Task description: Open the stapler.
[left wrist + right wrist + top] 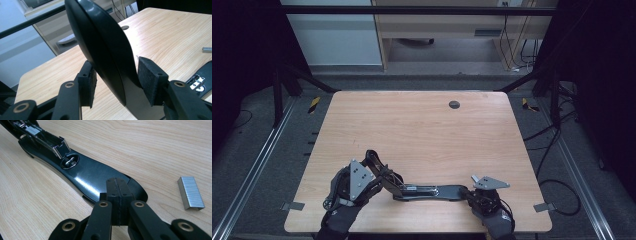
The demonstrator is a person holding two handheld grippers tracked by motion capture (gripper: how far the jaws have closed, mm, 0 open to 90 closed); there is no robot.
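- The black stapler (427, 191) lies opened out on the table (422, 130), its base stretched between the two tools.
- The left tool (117, 82) stands part open around the raised stapler lid (100, 45); I cannot tell whether its pads press on it.
- The right tool (117, 195) is fully closed, its tips resting on the base's front end.
- A strip of staples (191, 192) lies just beside the right tool.
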